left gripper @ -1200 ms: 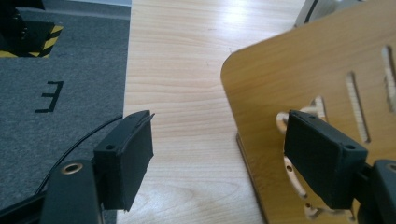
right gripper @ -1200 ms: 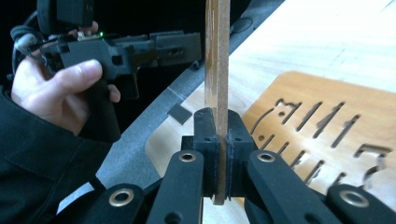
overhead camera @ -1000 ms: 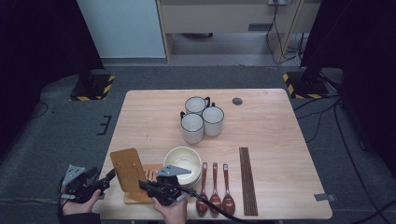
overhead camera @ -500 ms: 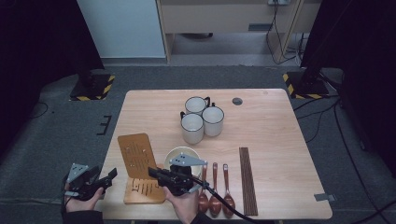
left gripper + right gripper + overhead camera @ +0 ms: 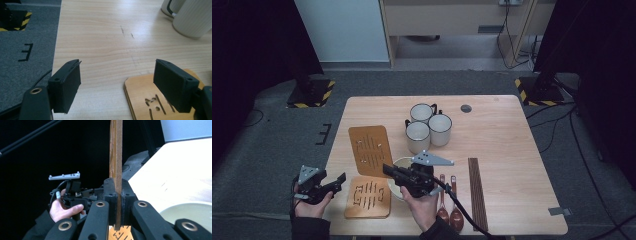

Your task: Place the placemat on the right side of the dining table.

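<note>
While its jaws clamp the edge of a thin wooden trivet [image 5: 370,150], the right gripper [image 5: 388,170] holds that board lifted above the near left part of the bench [image 5: 502,150]; in the right gripper view the board [image 5: 116,157] stands edge-on between the pads. Just under it a second wooden trivet [image 5: 368,197] lies flat near the bench's near left corner, beside a pale bowl [image 5: 398,165]. Off the bench's left edge, the left gripper [image 5: 341,179] hangs with jaws wide apart and nothing between them. Three white mugs [image 5: 428,127] stand near the bench's middle, and spoons [image 5: 450,210] and dark chopsticks [image 5: 477,192] lie toward the near edge.
</note>
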The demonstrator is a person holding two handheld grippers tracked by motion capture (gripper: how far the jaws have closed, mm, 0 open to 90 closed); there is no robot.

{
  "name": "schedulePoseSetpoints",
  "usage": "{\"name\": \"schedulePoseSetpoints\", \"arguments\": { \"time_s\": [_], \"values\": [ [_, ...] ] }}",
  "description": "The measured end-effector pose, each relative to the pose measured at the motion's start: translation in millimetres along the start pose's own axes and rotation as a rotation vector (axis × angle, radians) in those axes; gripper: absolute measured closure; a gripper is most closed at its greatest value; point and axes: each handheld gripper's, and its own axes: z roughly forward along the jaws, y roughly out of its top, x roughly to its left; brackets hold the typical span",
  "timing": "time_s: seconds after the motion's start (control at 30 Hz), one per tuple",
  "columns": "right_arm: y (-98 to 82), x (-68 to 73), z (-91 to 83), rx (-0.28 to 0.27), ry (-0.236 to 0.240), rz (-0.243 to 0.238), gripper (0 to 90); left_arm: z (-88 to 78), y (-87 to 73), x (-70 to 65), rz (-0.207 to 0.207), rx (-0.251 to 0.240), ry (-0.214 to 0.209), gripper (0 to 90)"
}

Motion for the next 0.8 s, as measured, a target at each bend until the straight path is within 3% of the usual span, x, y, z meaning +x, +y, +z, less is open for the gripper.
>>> {"name": "schedulePoseSetpoints", "arguments": {
  "time_s": [0.37,0.53,0.8],
  "values": [
    [20.4,-11.7,-17.6,-0.042,-0.010,0.005,86.9,27.9,10.8,-7.9,-0.006,0.024,0.023,19.8],
    [29.9,-18.5,-28.5,-0.070,-0.025,0.007,86.9,42.5,15.6,-14.0,0.018,0.036,0.038,19.5],
    [42.8,-30.9,-47.2,-0.103,-0.069,0.008,86.9,67.0,14.8,-18.4,0.066,0.099,0.057,18.0]
  ]
}}
